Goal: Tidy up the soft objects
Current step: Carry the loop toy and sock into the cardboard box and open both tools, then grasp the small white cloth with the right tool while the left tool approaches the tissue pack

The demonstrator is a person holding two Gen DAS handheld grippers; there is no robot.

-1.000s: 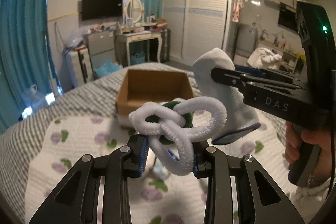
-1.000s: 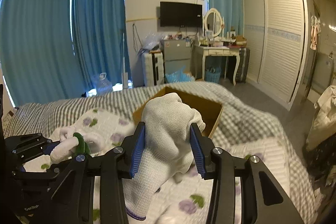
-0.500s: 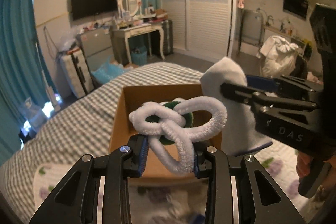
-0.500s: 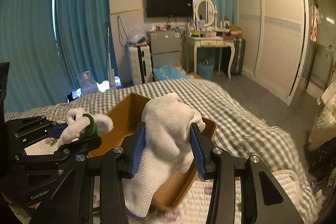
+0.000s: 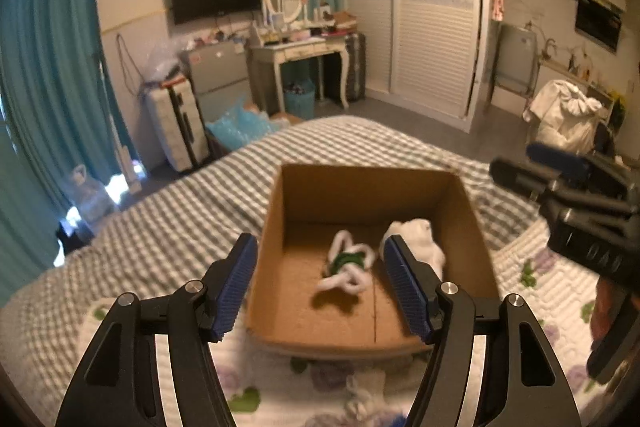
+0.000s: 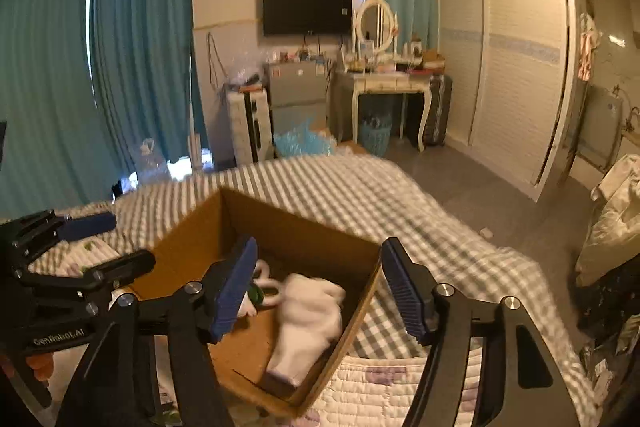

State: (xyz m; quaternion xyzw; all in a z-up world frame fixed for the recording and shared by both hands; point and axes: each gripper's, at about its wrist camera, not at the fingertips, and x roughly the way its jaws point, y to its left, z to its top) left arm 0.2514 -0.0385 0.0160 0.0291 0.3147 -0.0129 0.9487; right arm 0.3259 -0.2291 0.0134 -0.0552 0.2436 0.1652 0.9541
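Observation:
An open cardboard box [image 5: 276, 227] stands on the bed; it also shows in the right wrist view [image 6: 192, 227]. Inside it lie a white fuzzy loop toy with a green middle [image 5: 348, 265] and a white sock [image 5: 418, 241]. In the right wrist view the sock [image 6: 308, 323] lies along the box's right wall and the loop toy [image 6: 260, 293] is partly hidden behind my finger. My left gripper [image 5: 318, 283] is open and empty above the box's near side. My right gripper [image 6: 318, 285] is open and empty above the box.
The bed has a grey checked cover [image 5: 168, 227] and a white floral quilt [image 5: 320, 383] under the box. Each gripper shows in the other's view, the right one [image 5: 580, 211] at the right, the left one [image 6: 52, 267] at the left. Furniture stands beyond the bed.
Both grippers moved forward over the box and opened. The loop toy and the sock dropped from the jaws into the box.

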